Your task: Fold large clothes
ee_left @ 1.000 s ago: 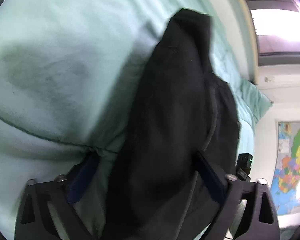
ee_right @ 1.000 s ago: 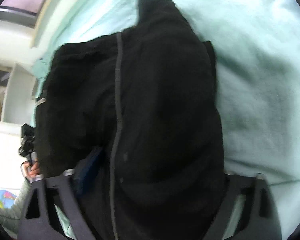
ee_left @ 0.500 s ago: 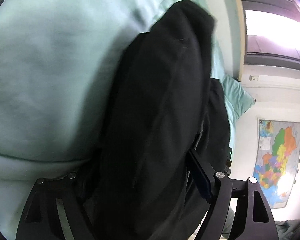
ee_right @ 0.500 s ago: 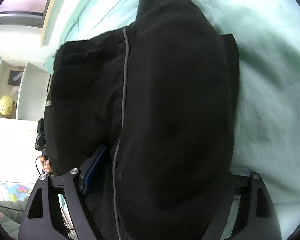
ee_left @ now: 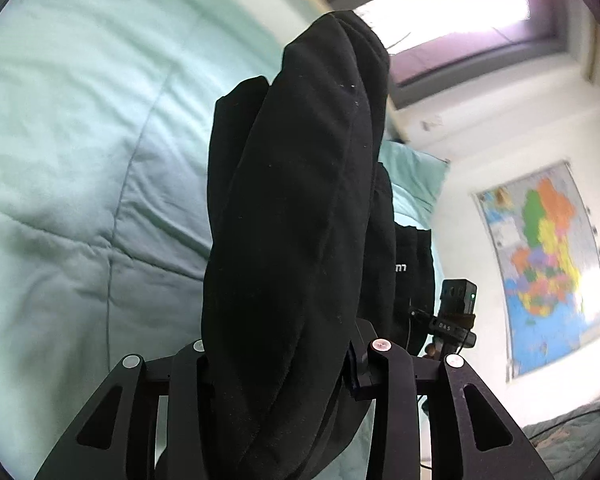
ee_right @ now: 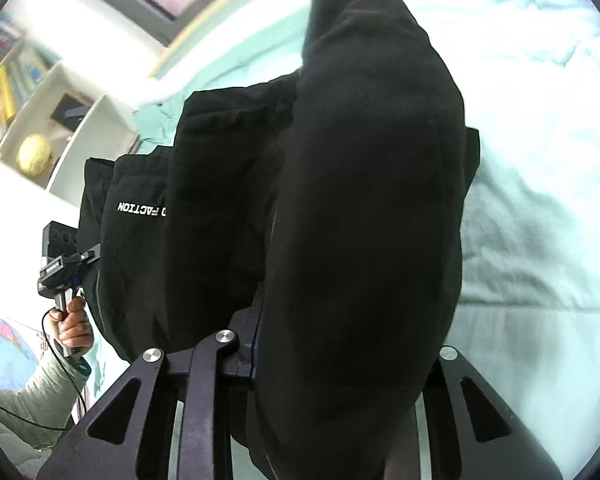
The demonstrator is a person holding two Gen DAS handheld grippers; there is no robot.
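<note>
I have the bulky black fleece garment [ee_left: 284, 240] pinched in both tongs and hanging clear above the pale green quilted bed cover [ee_left: 80, 200], so it is off the bed and between my 2 hands. The left tongs [ee_left: 278, 364] are closing, narrowed down onto a thick roll of the cloth that fills the gap between the jaws. The right tongs [ee_right: 336, 360] are closing too, with a fat fold of the same garment packed between them. From the right wrist view I can see the white lettering [ee_right: 142, 209] on the fabric and, beyond it, the person's hand [ee_right: 73, 326] gripping the handle of the other tool. I judge that holding 2 separate spots lets the weight pull the cloth straight, which should give a clean edge to lay back down for the next fold. The colourful wall map [ee_left: 540, 256] sits far behind.
</note>
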